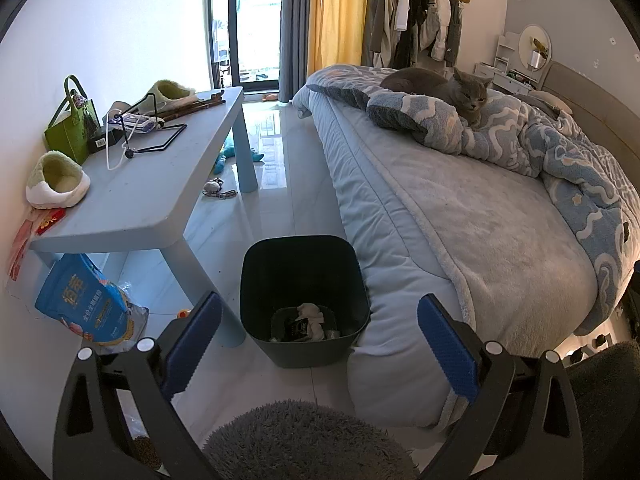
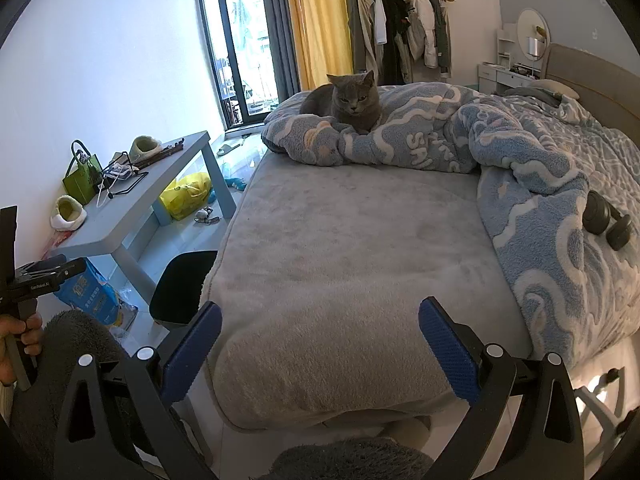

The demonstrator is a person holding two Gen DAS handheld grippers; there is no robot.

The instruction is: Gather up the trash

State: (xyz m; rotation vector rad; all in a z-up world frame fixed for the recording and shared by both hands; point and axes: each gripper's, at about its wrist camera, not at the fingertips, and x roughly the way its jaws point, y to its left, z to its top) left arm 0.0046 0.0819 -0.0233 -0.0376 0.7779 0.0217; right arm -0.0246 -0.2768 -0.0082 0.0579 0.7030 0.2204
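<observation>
A dark trash bin (image 1: 304, 300) stands on the floor between the blue table and the bed; crumpled white paper and a dark wrapper (image 1: 310, 320) lie in its bottom. It also shows in the right wrist view (image 2: 182, 288). My left gripper (image 1: 320, 344) is open and empty, held above and just short of the bin. My right gripper (image 2: 320, 344) is open and empty over the near end of the bed (image 2: 340, 260).
A light blue table (image 1: 136, 184) at left carries slippers, a green bag (image 1: 72, 128) and wire items. A blue pet-food bag (image 1: 84, 304) leans under it. A grey cat (image 2: 344, 100) lies on the bed's blue blanket. Headphones (image 2: 604, 218) rest on the blanket. A yellow bag (image 2: 186, 194) sits on the floor.
</observation>
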